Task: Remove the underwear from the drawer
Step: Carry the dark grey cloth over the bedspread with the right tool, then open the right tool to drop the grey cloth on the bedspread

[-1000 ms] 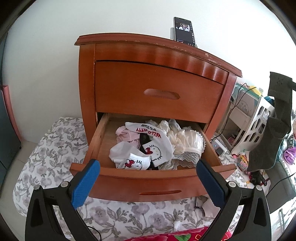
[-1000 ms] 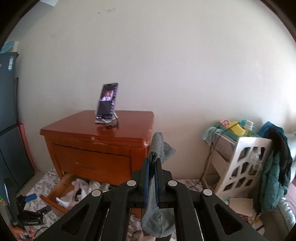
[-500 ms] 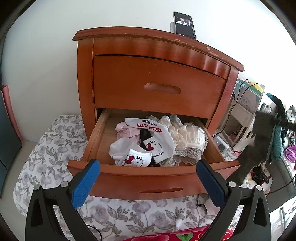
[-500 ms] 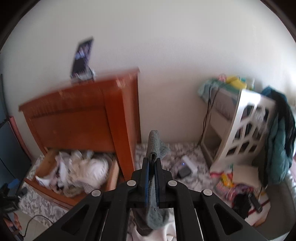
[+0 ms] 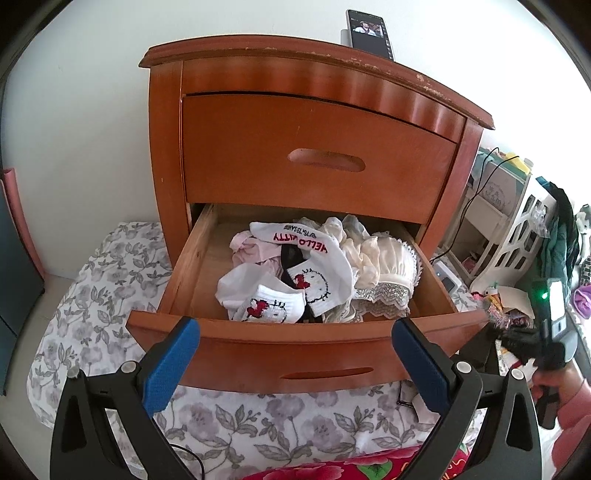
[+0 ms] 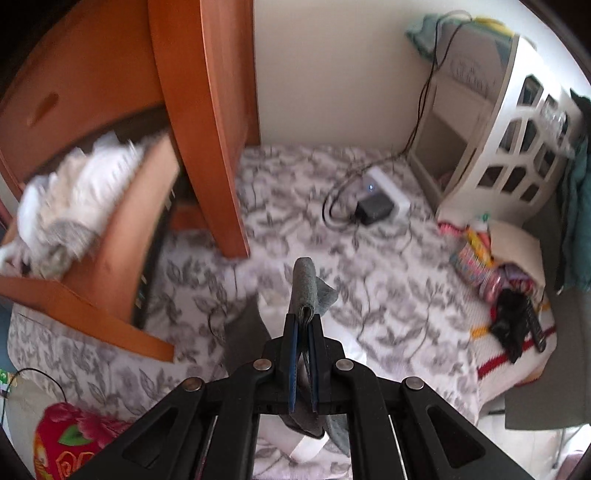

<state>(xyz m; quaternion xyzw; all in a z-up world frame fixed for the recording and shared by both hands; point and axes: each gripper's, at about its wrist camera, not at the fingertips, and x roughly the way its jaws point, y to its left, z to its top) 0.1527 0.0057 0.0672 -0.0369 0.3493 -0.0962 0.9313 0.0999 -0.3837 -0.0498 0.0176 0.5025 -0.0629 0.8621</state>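
Observation:
The lower drawer [image 5: 258, 343] of a wooden nightstand [image 5: 314, 147] stands pulled out. It holds a heap of white, pink and cream underwear and socks [image 5: 314, 266]. My left gripper [image 5: 295, 354] hangs open in front of the drawer's front panel, with nothing between its blue pads [image 5: 171, 365]. My right gripper [image 6: 303, 325] is shut on a grey piece of underwear [image 6: 304, 284], low over the floral sheet [image 6: 369, 266] to the right of the drawer [image 6: 122, 236]. In the left wrist view a hand [image 5: 554, 384] holds the body of the right gripper at the right edge.
A phone [image 5: 369, 33] stands on the nightstand top. A white lattice shelf [image 6: 509, 122] is at the far right, with a power strip and charger [image 6: 384, 195] on the sheet before it. Small clutter and a remote [image 6: 517, 325] lie at right. A red floral cloth [image 6: 70, 435] lies near left.
My right gripper has dropped from above the nightstand to low over the sheet, tilting downward, with the grey underwear still in it. The left gripper has stayed open before the drawer.

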